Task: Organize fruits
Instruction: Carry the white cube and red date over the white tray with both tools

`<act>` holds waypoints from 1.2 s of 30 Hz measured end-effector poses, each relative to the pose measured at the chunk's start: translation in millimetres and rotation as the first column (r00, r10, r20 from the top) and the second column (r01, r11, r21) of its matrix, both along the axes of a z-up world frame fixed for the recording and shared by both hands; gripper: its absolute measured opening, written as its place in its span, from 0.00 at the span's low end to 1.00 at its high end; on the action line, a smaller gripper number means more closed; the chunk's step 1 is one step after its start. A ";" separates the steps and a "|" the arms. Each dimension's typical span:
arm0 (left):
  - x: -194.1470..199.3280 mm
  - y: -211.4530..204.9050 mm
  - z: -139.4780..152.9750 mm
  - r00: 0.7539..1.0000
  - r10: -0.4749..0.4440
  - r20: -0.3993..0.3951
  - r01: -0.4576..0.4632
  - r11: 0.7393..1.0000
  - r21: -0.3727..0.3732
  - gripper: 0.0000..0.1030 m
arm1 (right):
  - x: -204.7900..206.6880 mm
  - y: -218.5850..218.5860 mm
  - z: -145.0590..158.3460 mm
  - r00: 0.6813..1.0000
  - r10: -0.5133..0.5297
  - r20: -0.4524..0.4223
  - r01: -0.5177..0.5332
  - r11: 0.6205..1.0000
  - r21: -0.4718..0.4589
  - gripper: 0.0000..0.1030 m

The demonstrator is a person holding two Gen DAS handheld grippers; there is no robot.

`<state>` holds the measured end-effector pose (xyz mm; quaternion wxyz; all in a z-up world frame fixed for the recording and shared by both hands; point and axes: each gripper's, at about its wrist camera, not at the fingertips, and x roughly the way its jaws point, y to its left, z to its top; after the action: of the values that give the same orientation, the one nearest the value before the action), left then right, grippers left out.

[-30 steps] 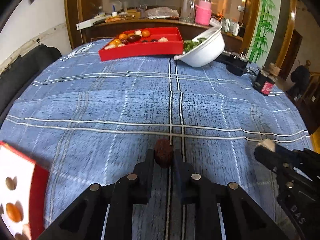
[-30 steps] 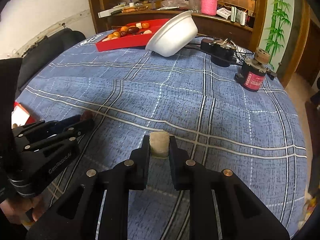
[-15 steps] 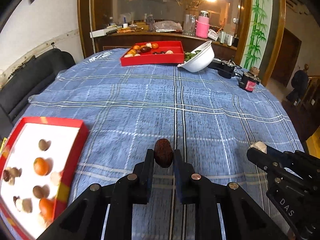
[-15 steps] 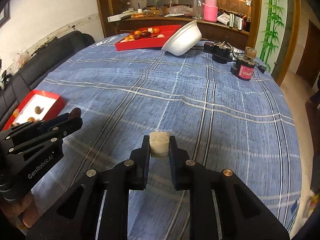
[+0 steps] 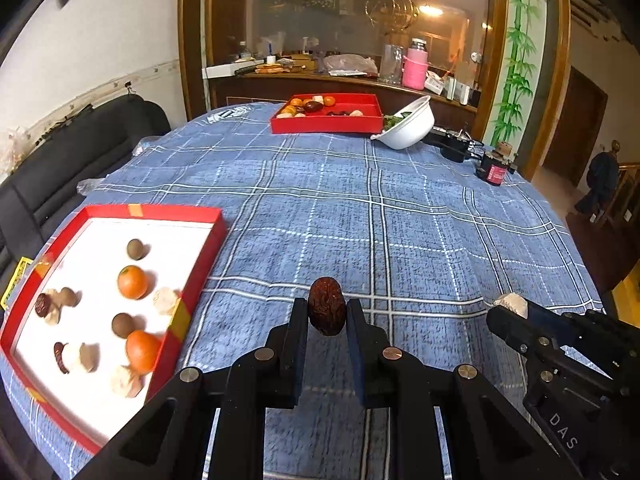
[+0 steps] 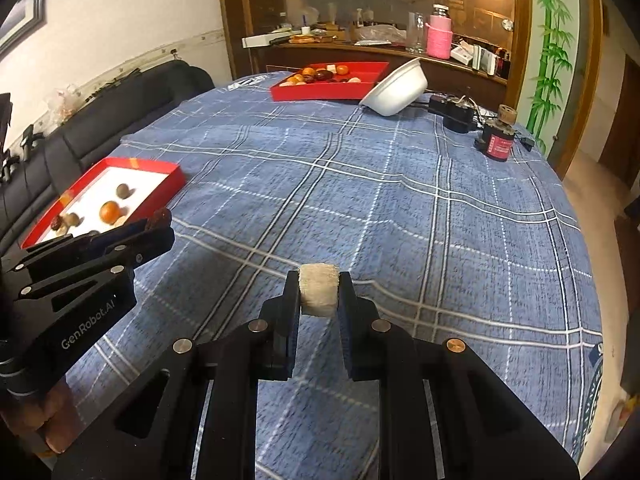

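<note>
My left gripper is shut on a wrinkled dark red date, held above the blue checked cloth. My right gripper is shut on a pale beige chunk. A near red tray with a white floor lies left of the left gripper and holds oranges, brown round fruits and pale pieces. In the right wrist view the same near tray shows at left, behind the left gripper. A far red tray with mixed fruit sits at the table's back.
A tilted white bowl with greens leans beside the far tray. A black device and a small red-labelled jar stand at the back right. A black sofa runs along the table's left side. A sideboard with clutter stands behind.
Both grippers pulled back toward the near edge with their pieces still held. The far tray and bowl shrank into the distance, and the near tray came fully into the left wrist view.
</note>
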<state>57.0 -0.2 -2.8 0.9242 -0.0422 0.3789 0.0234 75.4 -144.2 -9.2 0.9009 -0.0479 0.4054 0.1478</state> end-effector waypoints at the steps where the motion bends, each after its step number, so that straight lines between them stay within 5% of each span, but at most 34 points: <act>1: -2.5 1.6 0.3 1.000 0.004 0.000 -0.004 1.000 -0.001 0.18 | -2.4 2.1 0.0 1.000 0.004 -0.001 -0.004 1.000 -0.001 0.15; 36: -52.6 84.1 5.6 0.978 0.208 0.028 -0.208 0.978 0.010 0.18 | -30.0 96.2 11.8 0.972 0.233 0.027 -0.233 0.972 0.004 0.16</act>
<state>4.4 84.0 2.8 0.9218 -0.0759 0.3600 0.1220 45.4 -48.1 2.5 0.8828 -0.0939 0.3844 0.2532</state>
